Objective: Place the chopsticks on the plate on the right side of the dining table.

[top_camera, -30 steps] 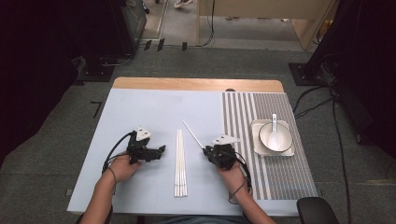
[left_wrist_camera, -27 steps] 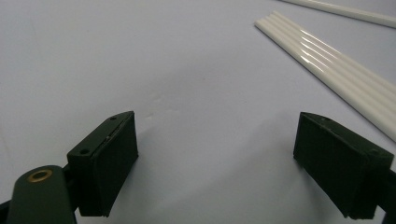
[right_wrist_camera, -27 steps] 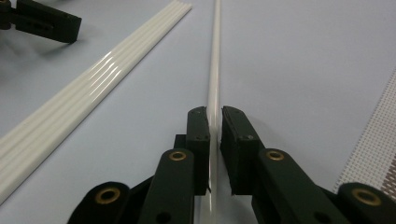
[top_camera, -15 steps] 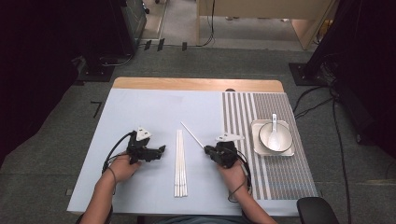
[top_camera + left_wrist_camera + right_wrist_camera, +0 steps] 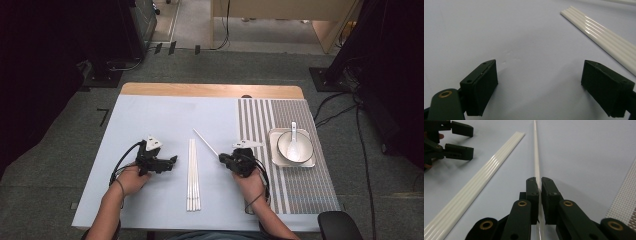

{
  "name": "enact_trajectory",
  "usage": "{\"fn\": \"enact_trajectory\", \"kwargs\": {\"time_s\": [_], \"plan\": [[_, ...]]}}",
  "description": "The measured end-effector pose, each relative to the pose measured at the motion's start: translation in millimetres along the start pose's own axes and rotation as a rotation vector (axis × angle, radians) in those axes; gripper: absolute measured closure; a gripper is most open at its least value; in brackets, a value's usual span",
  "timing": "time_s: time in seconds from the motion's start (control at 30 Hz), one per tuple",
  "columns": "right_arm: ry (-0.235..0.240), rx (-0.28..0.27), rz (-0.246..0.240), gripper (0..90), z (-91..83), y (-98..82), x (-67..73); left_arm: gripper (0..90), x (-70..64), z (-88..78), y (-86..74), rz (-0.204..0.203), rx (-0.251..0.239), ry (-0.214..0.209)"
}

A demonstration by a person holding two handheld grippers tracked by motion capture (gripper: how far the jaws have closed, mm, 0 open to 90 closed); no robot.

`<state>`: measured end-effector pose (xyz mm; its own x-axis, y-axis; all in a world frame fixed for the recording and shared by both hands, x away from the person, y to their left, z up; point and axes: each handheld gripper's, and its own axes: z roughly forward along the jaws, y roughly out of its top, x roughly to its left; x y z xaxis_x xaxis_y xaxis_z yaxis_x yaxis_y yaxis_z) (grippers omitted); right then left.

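Note:
Several white chopsticks lie side by side in a tight row at the middle of the blue table, seen again as a row of chopsticks in the right gripper view and as the row's end in the left gripper view. One single chopstick slants away from my right gripper. That gripper is shut on the near end of the single chopstick. My left gripper rests left of the row. Its jaws stand wide apart around bare table, so the left gripper is open.
On the grey striped mat at the right stands a pale square tray with a white bowl and a white spoon in it. The left gripper also shows at the top left of the right gripper view.
The single chopstick's far tip has shifted slightly to the left, with the right gripper at its near end. The left hand has kept still.

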<state>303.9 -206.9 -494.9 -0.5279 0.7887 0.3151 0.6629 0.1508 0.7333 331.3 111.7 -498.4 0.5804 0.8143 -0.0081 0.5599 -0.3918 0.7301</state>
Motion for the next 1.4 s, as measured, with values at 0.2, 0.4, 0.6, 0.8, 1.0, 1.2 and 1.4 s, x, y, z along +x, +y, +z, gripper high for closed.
{"fn": "enact_trajectory", "kwargs": {"time_s": [0.2,0.4,0.6,0.8,1.0,1.2,1.4], "plan": [[0.017,-0.004,0.016,85.2,0.7,1.4,-3.4,13.5,0.0,0.0,0.0,-0.001,0.0,0.0],[0.03,-0.016,0.02,85.2,-1.6,3.7,-3.0,13.5,0.0,0.0,0.0,0.0,0.0,0.0],[0.022,-0.015,0.002,85.2,-3.8,9.1,-3.4,13.5,0.0,0.0,0.0,0.0,0.0,0.0],[0.002,-0.018,-0.035,85.2,-8.0,15.8,-3.9,13.5,-0.1,0.0,0.0,0.0,0.0,0.0],[-0.028,-0.018,-0.08,85.1,-14.2,24.9,-5.2,13.5,-0.1,0.0,-0.1,-0.001,0.0,0.0],[-0.042,-0.02,-0.099,85.2,-17.4,29.5,-9.0,13.5,0.0,0.0,0.0,0.0,0.0,0.0],[-0.055,-0.024,-0.11,85.2,-22.2,34.6,-12.1,13.5,0.0,0.0,0.0,0.001,0.001,0.0]]}}
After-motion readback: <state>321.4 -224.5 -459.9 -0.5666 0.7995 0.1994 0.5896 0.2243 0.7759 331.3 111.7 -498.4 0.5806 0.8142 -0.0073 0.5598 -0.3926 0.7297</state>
